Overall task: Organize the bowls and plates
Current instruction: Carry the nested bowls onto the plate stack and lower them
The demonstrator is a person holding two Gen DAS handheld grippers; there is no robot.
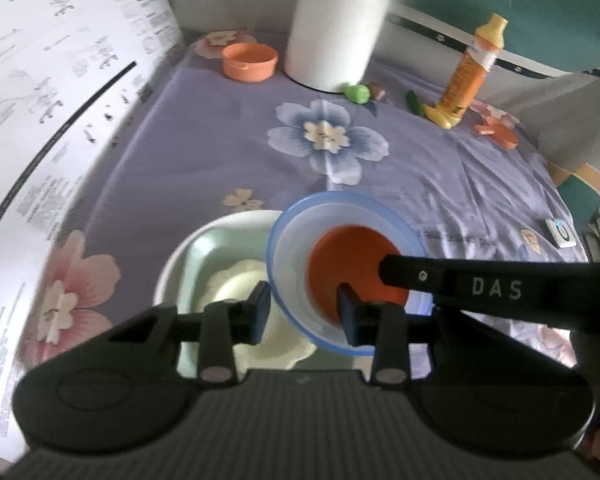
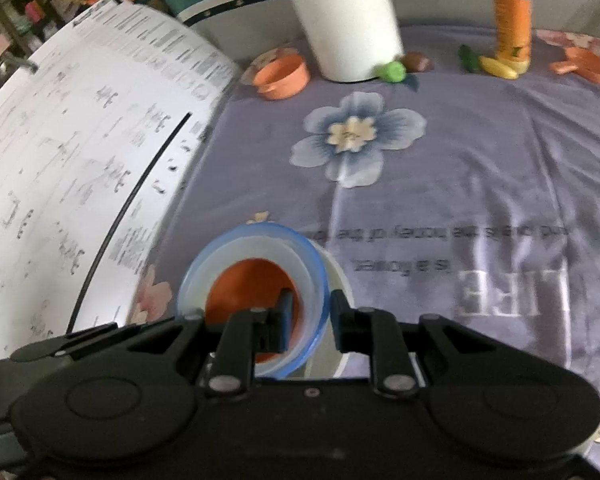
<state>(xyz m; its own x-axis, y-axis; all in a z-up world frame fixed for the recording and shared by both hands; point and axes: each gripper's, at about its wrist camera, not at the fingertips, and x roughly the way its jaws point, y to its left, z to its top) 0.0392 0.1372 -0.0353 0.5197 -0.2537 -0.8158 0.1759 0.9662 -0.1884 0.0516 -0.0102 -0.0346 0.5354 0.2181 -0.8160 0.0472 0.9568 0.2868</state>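
Note:
A clear bowl with a blue rim [image 1: 288,240] holds an orange bowl [image 1: 352,256] nested inside it, and it is tilted. My left gripper [image 1: 304,314] is shut on its left wall, one finger inside and one outside. In the right wrist view the same blue-rimmed bowl [image 2: 236,252] has its right wall between the fingers of my right gripper [image 2: 312,320], which is shut on it. Just behind and left of the bowl sits a pale green dish with a white rim [image 1: 188,256], with a cream flower-shaped plate [image 1: 236,284] inside it.
A purple floral cloth [image 1: 440,184] covers the table. At the back stand a tall white cylinder [image 1: 332,24], a small orange pot [image 1: 250,62], an orange bottle [image 1: 472,68], toy vegetables [image 1: 358,93] and an orange lid [image 1: 500,132]. A large printed sheet [image 1: 40,120] rises on the left.

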